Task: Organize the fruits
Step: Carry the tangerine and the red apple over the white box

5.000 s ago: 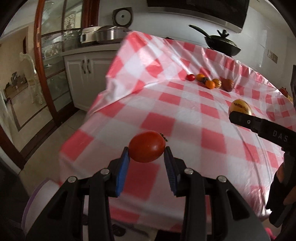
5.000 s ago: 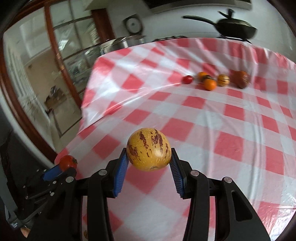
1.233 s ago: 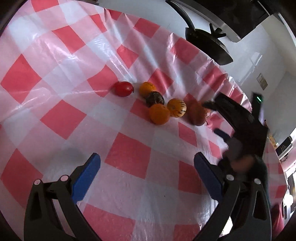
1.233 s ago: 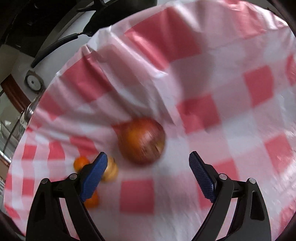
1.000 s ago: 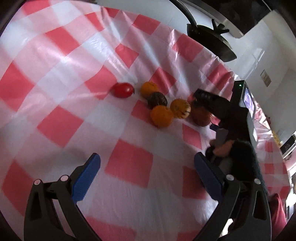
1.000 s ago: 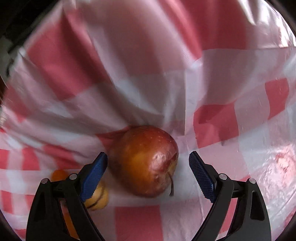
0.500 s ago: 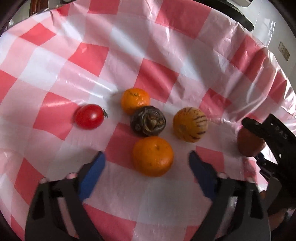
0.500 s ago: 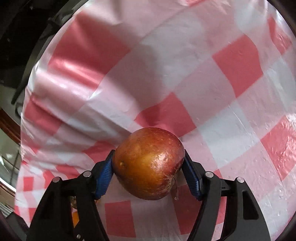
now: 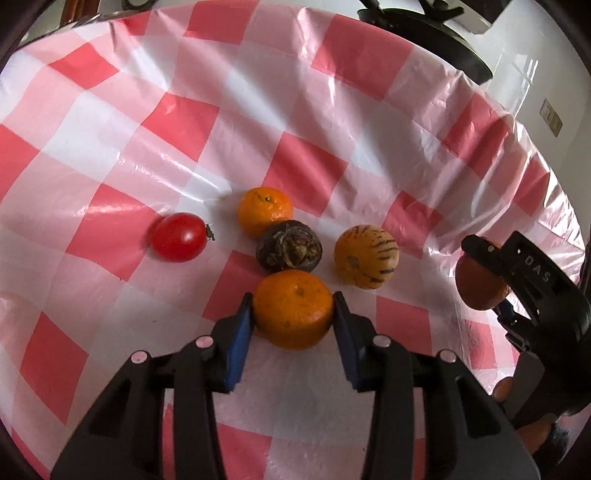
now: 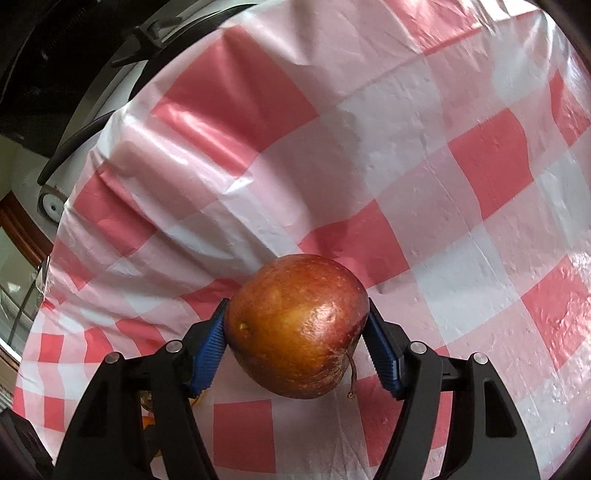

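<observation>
In the left wrist view my left gripper (image 9: 293,317) is shut on an orange (image 9: 293,308) resting on the red-and-white checked tablecloth (image 9: 110,155). Just beyond it lie a dark brown fruit (image 9: 289,250), a second orange (image 9: 265,211), a striped yellow fruit (image 9: 366,257) and a red tomato (image 9: 178,236). In the right wrist view my right gripper (image 10: 297,332) is shut on a red-brown apple (image 10: 297,325), held just above the cloth. The apple (image 9: 476,282) and the right gripper (image 9: 532,291) also show at the right of the left wrist view.
A black pan (image 9: 424,33) stands behind the table's far edge. The tablecloth's far edge is crumpled and raised (image 10: 155,147). A dark appliance (image 10: 55,55) sits past the table at upper left in the right wrist view.
Both grippers held a tomato and a yellow fruit five seconds ago, then were open. The left gripper has moved in and shut on the near orange; the right has shut on the apple.
</observation>
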